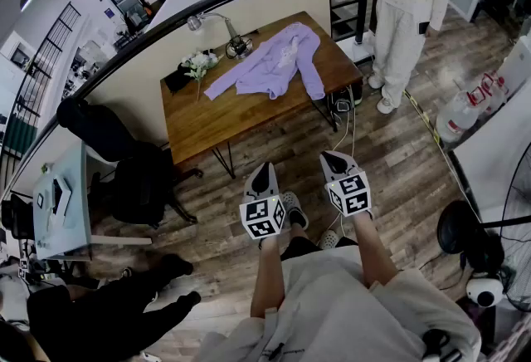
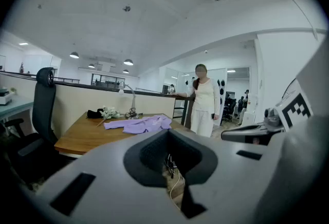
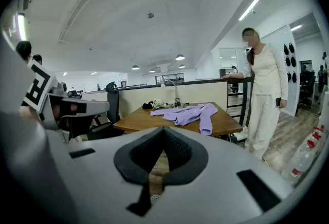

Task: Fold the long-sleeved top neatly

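The top (image 1: pixel 276 61) lay spread on the far table (image 1: pixel 224 115). Well short of it, the left gripper (image 1: pixel 262 179) and right gripper (image 1: pixel 337 161) were closed, empty.

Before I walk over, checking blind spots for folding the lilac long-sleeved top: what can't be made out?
Lilac long-sleeved top: seams too small, every view.
Small black item beside white flowers: head view, too small to identify.
Standing person in white: head view, upper edge cuts off head.
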